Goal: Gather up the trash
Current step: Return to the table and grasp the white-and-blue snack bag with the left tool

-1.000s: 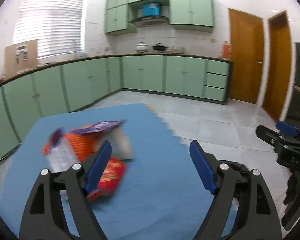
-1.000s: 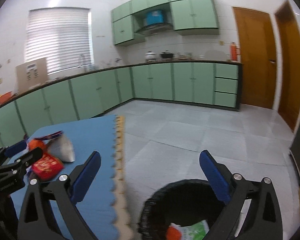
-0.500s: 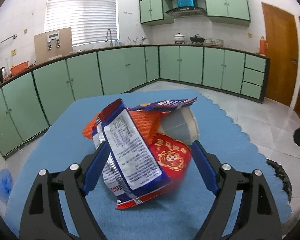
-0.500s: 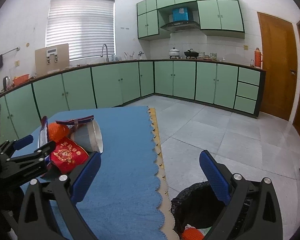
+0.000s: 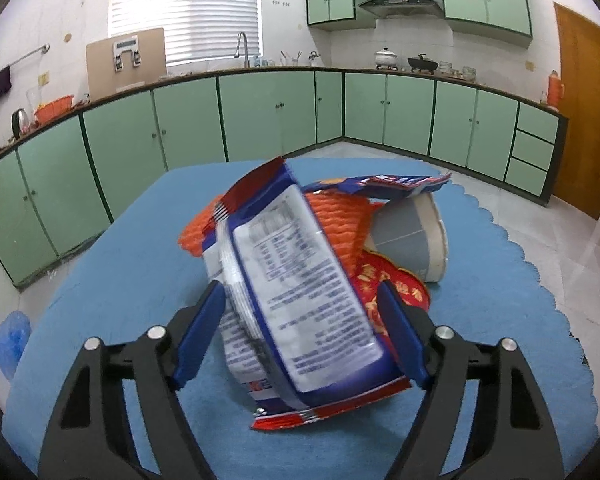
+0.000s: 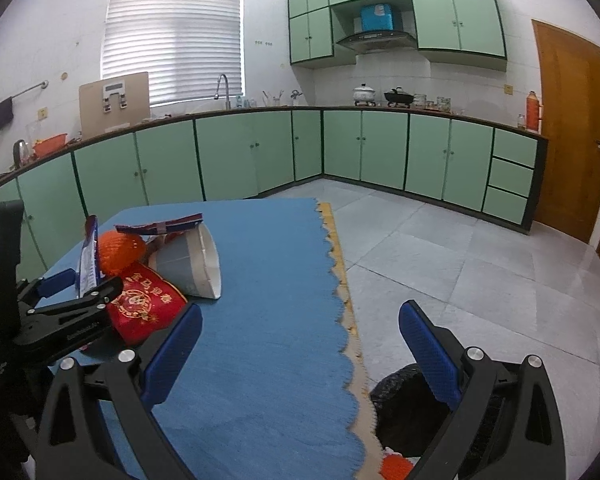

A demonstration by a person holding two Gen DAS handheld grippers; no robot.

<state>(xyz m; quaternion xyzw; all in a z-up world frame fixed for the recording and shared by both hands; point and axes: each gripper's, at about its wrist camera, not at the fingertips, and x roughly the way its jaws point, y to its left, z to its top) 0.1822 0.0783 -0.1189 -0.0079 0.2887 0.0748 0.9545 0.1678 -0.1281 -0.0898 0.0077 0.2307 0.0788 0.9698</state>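
A pile of trash lies on the blue mat [image 5: 140,240]. It holds a blue-and-white snack wrapper [image 5: 296,280], an orange net [image 5: 336,216], a red packet [image 5: 384,284], a tipped paper cup [image 5: 412,232] and a torn wrapper [image 5: 396,182] on top. My left gripper [image 5: 300,336] straddles the snack wrapper and its jaws are closing, the pads just beside the wrapper's edges. In the right wrist view the left gripper [image 6: 78,284] shows at the pile's left. My right gripper [image 6: 300,344] hangs open and empty over the mat's scalloped edge.
A black trash bin [image 6: 404,400] stands on the tiled floor at the lower right, with an orange scrap [image 6: 396,470] in it. Green cabinets [image 5: 260,120] line the back and left walls. A blue bag [image 5: 10,344] lies off the mat's left side.
My left gripper swung onto the pile and closed in until the snack wrapper stands between its jaws, which narrowed a little. The right view swung left, so the bin slid to the lower right.
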